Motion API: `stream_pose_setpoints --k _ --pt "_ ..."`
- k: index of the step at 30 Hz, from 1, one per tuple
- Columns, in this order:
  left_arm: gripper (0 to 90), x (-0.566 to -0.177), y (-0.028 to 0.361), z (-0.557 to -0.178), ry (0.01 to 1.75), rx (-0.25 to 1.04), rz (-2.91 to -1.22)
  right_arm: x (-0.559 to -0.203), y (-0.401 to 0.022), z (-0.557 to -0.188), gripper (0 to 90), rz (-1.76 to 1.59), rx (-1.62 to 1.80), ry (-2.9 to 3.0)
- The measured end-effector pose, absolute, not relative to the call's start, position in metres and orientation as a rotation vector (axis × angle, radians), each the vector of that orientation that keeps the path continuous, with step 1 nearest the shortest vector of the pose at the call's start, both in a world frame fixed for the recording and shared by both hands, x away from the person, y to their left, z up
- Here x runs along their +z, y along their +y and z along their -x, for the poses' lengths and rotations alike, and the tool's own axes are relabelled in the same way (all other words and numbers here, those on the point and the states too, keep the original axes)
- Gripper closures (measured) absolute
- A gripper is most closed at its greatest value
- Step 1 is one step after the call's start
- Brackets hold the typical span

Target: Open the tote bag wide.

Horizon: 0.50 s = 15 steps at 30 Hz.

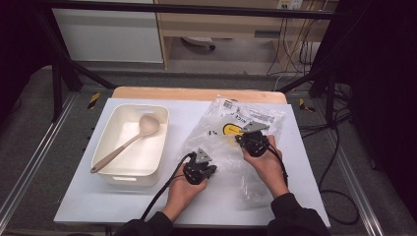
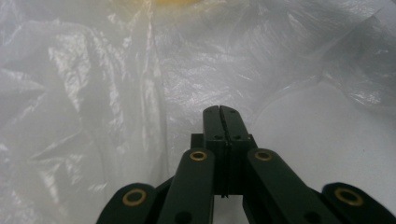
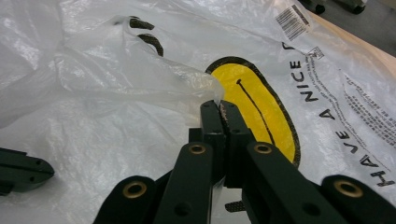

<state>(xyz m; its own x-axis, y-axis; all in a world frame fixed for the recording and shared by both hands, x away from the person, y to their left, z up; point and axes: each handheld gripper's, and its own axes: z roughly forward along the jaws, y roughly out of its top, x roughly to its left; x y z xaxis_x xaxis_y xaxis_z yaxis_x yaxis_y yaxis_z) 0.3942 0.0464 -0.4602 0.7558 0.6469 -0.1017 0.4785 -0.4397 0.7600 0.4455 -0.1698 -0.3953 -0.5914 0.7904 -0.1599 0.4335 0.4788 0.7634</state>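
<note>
A crinkled clear-white plastic bag (image 1: 223,114) with a yellow smiley face (image 3: 261,105) and black lettering lies on the white table top. My right gripper (image 1: 241,138) (image 3: 219,106) rests on the bag beside the smiley, shut on a raised fold of its film (image 3: 154,79). My left gripper (image 1: 212,170) (image 2: 220,112) sits at the bag's near left part with its jaws shut tight together. Bag film (image 2: 116,84) spreads just beyond its tips; whether any of it is caught I cannot tell.
A white rectangular tub (image 1: 109,129) stands at the table's left, and a beige ladle (image 1: 140,132) lies slanted in it. Bare white table top (image 1: 192,110) separates tub and bag. Cables trail from both grippers toward the near edge.
</note>
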Motion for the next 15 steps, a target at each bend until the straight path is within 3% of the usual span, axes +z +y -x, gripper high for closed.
stream_pose_setpoints --k 15 --pt "90.0 -0.46 0.046 -0.394 0.838 0.263 -2.123 -0.37 -0.177 -0.455 90.0 -1.024 0.986 2.198"
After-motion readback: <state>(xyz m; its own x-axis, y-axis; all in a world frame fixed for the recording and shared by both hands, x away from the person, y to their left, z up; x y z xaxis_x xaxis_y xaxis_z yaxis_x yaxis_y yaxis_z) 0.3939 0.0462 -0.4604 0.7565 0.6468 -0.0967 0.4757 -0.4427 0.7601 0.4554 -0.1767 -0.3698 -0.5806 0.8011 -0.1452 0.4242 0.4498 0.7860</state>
